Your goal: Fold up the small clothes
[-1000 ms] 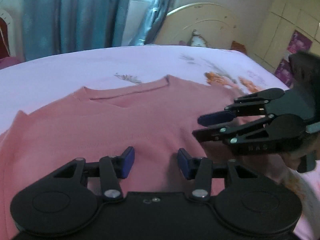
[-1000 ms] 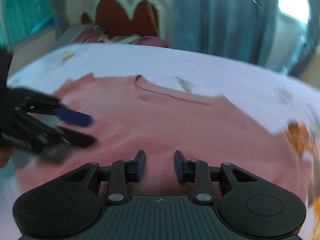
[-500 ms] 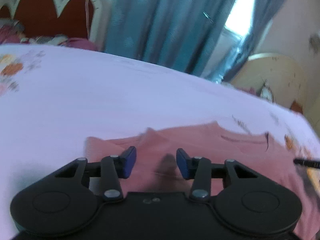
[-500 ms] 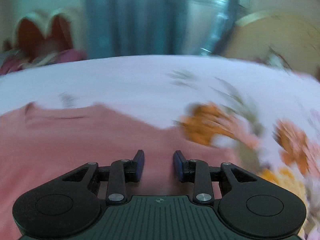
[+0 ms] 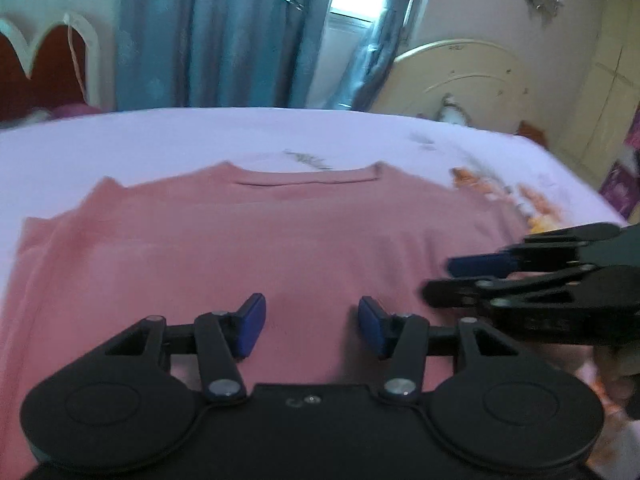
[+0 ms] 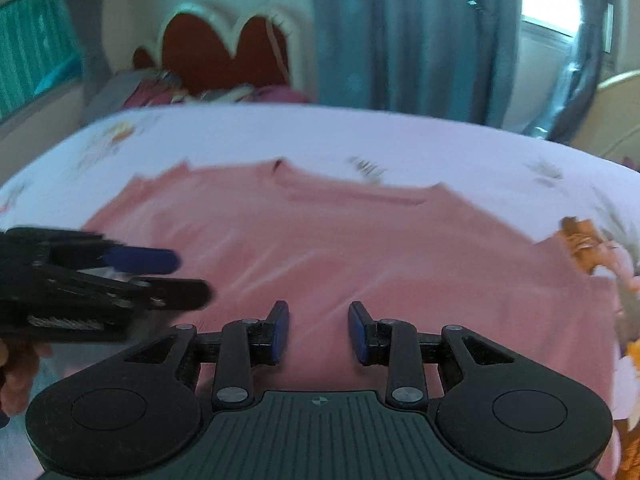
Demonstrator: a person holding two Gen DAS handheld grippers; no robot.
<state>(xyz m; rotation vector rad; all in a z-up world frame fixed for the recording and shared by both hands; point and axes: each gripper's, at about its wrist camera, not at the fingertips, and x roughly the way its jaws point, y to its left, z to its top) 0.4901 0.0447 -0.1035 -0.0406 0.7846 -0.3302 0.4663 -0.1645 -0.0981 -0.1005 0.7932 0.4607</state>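
1. Left gripper (image 5: 311,322): the fingers (image 5: 252,322) stand partly open with nothing between them. They hang over the near middle of the pink shirt (image 5: 256,248), and contact with the cloth cannot be confirmed. The gap is slightly wider than a second ago.
2. Right gripper (image 6: 318,330): the fingers (image 6: 279,330) stand partly open, narrower than the left pair, and hold nothing. The gap is unchanged.
3. Change: half a second ago the left view pointed at the shirt's left edge and the right view at its right edge. Both views now face the shirt's middle again, with the two grippers close together side by side, as they were a second ago.
4. Shirt: it lies flat on the bed (image 5: 120,140), neckline (image 5: 306,180) at the far side, left sleeve area showing doubled layers.
5. Judgement: the sides look dealt with; the next fold probably starts from the near hem, so both grippers must first take hold there.
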